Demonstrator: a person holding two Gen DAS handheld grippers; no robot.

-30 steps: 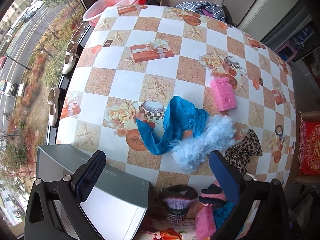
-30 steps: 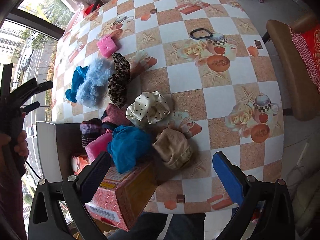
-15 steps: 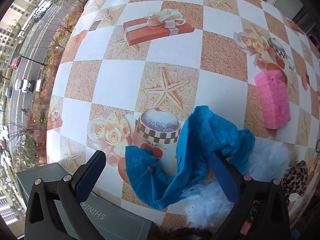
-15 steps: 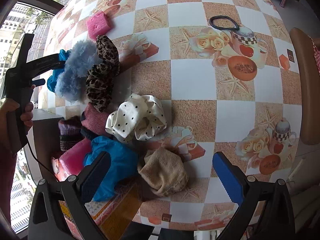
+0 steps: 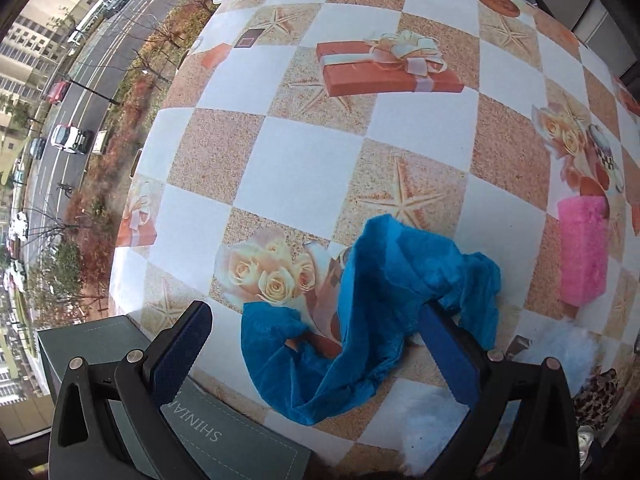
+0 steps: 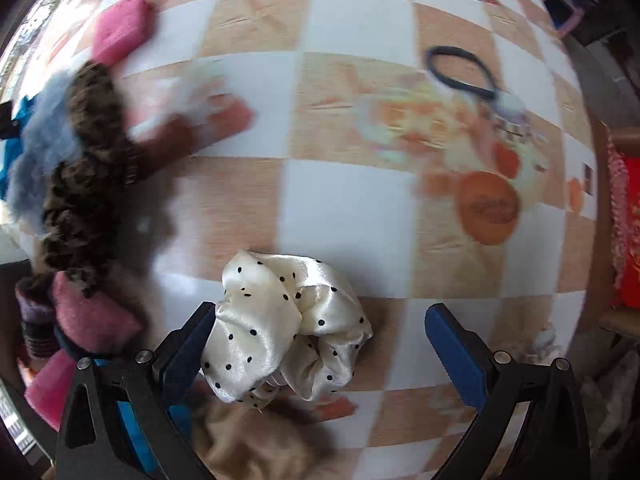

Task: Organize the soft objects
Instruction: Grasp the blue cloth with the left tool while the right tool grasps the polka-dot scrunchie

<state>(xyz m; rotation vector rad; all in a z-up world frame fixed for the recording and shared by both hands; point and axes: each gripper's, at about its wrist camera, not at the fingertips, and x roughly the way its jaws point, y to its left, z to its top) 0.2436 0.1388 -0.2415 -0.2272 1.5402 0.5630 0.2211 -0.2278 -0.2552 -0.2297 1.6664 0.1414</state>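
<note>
A checkered tablecloth point(image 5: 420, 120) overlooks a street with cars point(image 5: 68, 136).

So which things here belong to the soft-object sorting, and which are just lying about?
Job:
- blue cloth, between the open left gripper jaws
- dotted scrunchie, between the open right gripper jaws
- leopard scrunchie
- fluffy blue piece
- pink sponge
- grey box

Lying about:
- black hair tie
- red cushion
</note>
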